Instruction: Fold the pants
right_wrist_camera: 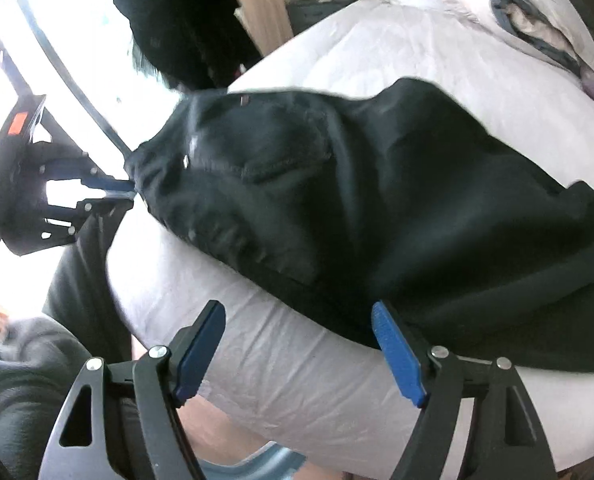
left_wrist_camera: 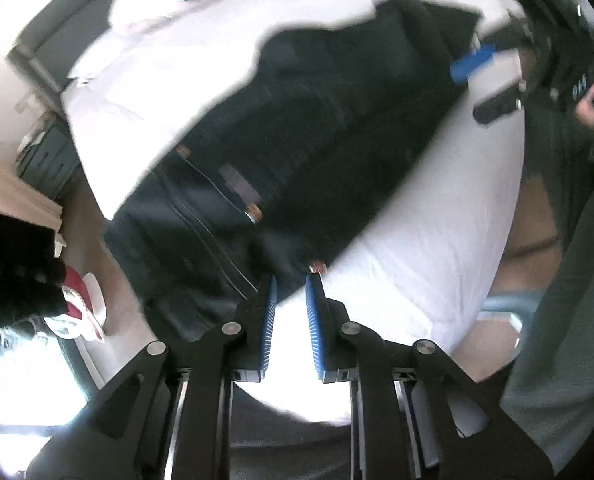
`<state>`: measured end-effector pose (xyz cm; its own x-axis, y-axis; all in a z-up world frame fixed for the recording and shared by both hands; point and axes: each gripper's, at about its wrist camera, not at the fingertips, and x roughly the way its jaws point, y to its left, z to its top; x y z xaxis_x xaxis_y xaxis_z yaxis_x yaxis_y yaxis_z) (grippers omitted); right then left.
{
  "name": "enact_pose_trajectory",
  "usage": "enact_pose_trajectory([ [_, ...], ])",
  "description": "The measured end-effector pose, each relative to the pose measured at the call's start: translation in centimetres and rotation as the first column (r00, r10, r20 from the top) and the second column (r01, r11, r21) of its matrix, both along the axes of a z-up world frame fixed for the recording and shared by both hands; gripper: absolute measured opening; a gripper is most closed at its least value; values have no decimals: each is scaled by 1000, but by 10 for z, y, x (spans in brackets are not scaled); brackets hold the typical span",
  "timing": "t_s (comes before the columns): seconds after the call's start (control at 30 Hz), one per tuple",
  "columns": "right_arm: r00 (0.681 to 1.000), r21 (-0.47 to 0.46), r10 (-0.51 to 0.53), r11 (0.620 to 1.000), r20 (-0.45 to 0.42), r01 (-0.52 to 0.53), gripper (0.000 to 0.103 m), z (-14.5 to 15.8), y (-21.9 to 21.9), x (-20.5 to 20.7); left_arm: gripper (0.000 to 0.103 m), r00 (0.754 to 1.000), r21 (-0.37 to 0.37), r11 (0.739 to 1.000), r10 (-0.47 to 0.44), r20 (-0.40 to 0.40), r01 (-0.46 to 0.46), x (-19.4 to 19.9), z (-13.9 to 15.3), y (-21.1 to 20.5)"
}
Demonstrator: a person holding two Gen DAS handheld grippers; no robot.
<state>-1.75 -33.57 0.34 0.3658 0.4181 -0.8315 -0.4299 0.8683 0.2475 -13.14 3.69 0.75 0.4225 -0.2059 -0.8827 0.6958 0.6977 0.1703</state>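
**A:** How far along is the folding?

**B:** Early, I judge. The pants [right_wrist_camera: 377,184] lie spread on the white bed [right_wrist_camera: 297,380], dark and rumpled, with the waist end toward the bed's edge and the legs running up toward the pillows [right_wrist_camera: 517,4]. They may be doubled lengthwise already, but the blur and the dark cloth keep me from telling.

**A:** What are the tongs doing?

**B:** The left gripper [left_wrist_camera: 291,280] has its fingers drawn narrow, with a slim gap between the blue pads [left_wrist_camera: 271,312]. The tips sit right at the waist edge near a metal button [left_wrist_camera: 317,267]. In the right wrist view the same gripper [right_wrist_camera: 131,192] seems to meet the cloth at that corner, yet I cannot tell whether it pinches fabric or only touches it.

**A:** And the right one?

**B:** The right gripper [right_wrist_camera: 299,332] stands wide, holding nothing. One finger lies just beside the near hem of the pants; the other hangs over bare sheet.

**A:** So what is left?

**B:** Nearly everything, it seems: take hold of both ends, bring legs to waist, then flatten the wrinkles.
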Motion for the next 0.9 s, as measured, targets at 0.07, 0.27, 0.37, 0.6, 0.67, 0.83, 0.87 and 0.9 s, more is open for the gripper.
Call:
enact_pose_trajectory([
  [0.07, 999, 98, -53, 994, 10, 51, 65, 10, -16, 4, 15, 999, -82, 996, 46, 14, -45, 10, 16, -8],
  [0.27, 988, 305, -143, 940, -56, 154, 55, 0, -40, 32, 15, 997, -214, 975, 62, -37, -68, 54, -1, -75],
  [0.37, 963, 219, -239, 940, -125, 262, 44, -35, -53, 44, 15, 980, -145, 979, 119, -157, -142, 82, -48, -96],
  [0.6, 873, 331, -481, 813, -83, 480, 49, -16, -163, 21, 16, 949, -206, 949, 183, -258, -239, 105, -61, -77],
  [0.67, 783, 419, -607, 681, -135, 601, 49, -16, -220, 16, 16, 941, -207, 944, 194, -277, -255, 112, -63, -76],
  [0.83, 624, 516, -724, 429, -295, 742, 52, -40, -307, 19, 16, 945, -174, 949, 218, -246, -264, 114, -71, -78],
  [0.87, 596, 530, -734, 380, -327, 758, 52, -49, -321, 23, 16, 946, -172, 949, 219, -240, -264, 112, -76, -80],
  [0.9, 580, 539, -738, 350, -345, 766, 52, -56, -328, 25, 16, 946, -173, 949, 221, -239, -265, 112, -76, -80],
])
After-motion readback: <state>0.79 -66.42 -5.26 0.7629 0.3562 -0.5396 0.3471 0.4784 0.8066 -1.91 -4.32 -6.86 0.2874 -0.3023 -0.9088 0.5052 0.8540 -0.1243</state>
